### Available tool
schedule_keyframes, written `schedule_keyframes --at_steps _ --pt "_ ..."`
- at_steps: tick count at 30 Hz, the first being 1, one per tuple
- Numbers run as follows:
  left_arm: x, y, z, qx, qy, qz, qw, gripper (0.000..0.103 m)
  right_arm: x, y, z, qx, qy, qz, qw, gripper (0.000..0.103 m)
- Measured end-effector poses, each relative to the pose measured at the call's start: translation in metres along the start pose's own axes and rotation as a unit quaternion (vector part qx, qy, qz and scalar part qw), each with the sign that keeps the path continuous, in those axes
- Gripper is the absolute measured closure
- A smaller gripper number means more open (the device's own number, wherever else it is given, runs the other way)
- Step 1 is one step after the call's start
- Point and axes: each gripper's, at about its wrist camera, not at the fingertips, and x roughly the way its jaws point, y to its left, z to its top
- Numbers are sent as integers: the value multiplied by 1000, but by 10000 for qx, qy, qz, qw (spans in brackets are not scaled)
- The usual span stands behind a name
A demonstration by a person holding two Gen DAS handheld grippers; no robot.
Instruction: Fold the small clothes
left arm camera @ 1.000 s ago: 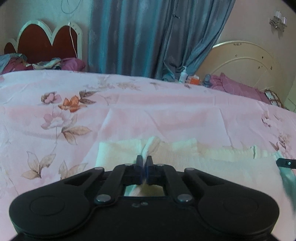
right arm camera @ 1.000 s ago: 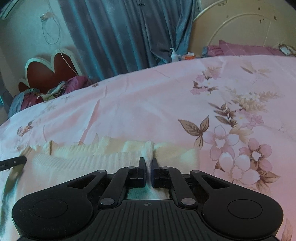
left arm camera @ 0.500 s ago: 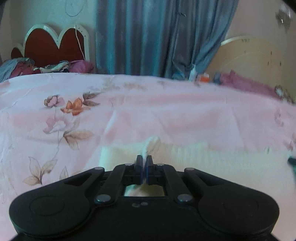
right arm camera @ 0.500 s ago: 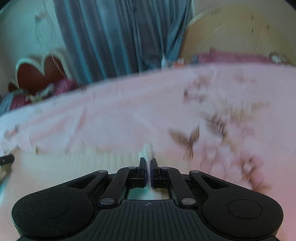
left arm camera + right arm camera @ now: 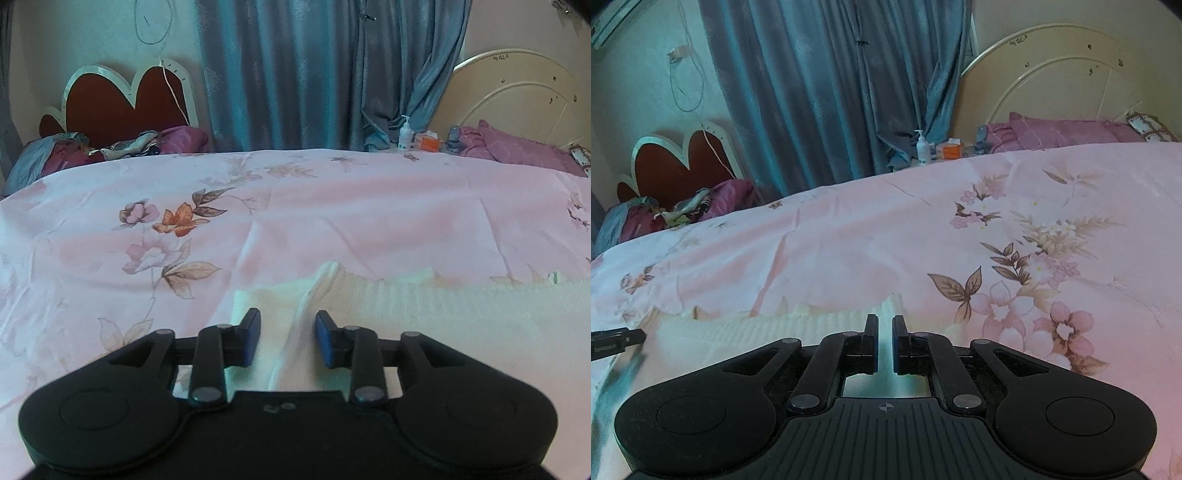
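Observation:
A cream ribbed garment (image 5: 443, 306) lies flat on the pink floral bedspread (image 5: 332, 206), close in front of both grippers. My left gripper (image 5: 286, 317) is opening its jaws. A raised ridge of the garment stands between the blue pads (image 5: 249, 339), which no longer press on it. In the right wrist view the same garment (image 5: 757, 328) stretches to the left. My right gripper (image 5: 885, 321) is shut on a thin pinch of its far right edge. A dark finger of the left gripper (image 5: 613, 339) shows at that view's left edge.
The bedspread (image 5: 923, 229) runs far ahead and to both sides. At the far side are blue curtains (image 5: 295, 74), a red headboard (image 5: 122, 99), a cream headboard (image 5: 517, 92), purple pillows (image 5: 517, 147), a pump bottle (image 5: 404, 131) and an orange box (image 5: 426, 142).
The left jaws have parted and let go of the fold that they pinched. The right gripper still pinches its edge of the garment; its view blurred, then steadied.

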Motion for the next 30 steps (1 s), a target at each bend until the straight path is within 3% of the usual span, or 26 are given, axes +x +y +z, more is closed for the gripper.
schedule_keyframes --at_steps 7,8,11,18,19,20,22,30 --pt "-32 -9 2 180 -190 -33 9997 51 -12 14 -12 -51 91 135 9999 97" --pt "-37 -11 2 214 -223 -61 9995 50 -14 17 -14 -45 86 154 9998 93" --pt "-48 -16 1 292 -261 -171 9991 49 -21 24 -20 -23 22 139 9999 45" --pt "-59 -26 -9 375 -236 -488 9978 46 -34 43 -33 -188 -97 30 9998 46" --pt "-60 -28 -12 410 -229 -503 9976 45 -34 45 -35 -184 -93 5 9998 49" --pt "-59 -29 -15 460 -211 -520 9974 45 -34 47 -38 -185 -35 6 9998 60" --pt "-56 -30 -21 541 -133 -557 9969 45 -32 50 -44 -167 89 -42 9998 67" --pt "-38 -15 -48 558 184 -567 9967 44 -25 53 -62 -127 308 -270 9991 67"
